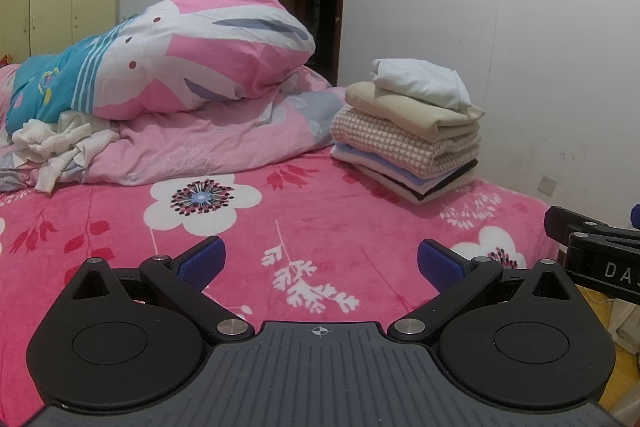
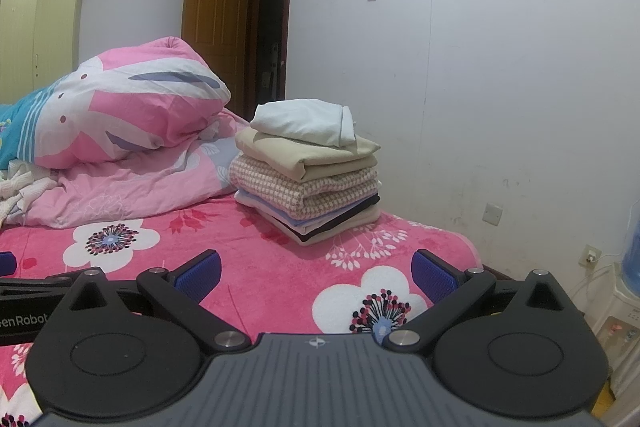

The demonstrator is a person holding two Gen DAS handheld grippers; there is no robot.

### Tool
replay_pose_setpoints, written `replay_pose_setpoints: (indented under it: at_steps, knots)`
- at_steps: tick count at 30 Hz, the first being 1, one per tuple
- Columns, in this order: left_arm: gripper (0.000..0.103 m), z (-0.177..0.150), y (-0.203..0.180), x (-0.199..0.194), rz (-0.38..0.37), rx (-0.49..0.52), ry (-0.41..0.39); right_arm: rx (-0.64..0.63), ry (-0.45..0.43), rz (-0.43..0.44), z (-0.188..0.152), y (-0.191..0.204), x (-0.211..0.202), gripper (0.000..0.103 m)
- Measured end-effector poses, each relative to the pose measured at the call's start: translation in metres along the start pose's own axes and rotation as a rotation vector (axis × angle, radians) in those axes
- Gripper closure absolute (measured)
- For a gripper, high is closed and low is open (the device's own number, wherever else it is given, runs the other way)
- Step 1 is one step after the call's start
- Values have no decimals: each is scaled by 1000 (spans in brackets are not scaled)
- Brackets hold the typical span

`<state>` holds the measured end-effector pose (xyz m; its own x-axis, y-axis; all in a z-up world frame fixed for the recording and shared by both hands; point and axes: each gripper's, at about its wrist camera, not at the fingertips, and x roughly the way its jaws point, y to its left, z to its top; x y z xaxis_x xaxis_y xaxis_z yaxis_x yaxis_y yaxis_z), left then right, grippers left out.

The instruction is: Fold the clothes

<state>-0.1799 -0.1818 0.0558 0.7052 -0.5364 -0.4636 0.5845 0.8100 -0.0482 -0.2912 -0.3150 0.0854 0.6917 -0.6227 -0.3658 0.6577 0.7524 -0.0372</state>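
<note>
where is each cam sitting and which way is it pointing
Left wrist: on the left gripper, low over the pink bedspread, facing the folded stack and wall; open fingers show, the right gripper at the right edge.
Right wrist: on the right gripper, facing likewise; open fingers show.
Shared: stack, duvet, door.

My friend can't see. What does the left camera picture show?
An open left gripper, holding nothing, hovers over a pink flowery bed. A neat stack of folded clothes sits by the wall, and a crumpled white garment lies beside a pink quilt.
</note>
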Motion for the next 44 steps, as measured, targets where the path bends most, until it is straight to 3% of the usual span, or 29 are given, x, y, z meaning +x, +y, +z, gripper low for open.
replay_pose_setpoints:
  at_steps: [44]
  knots:
    - [0, -1, 3, 3, 7, -10, 9, -9, 12, 8, -3, 5, 1, 0]
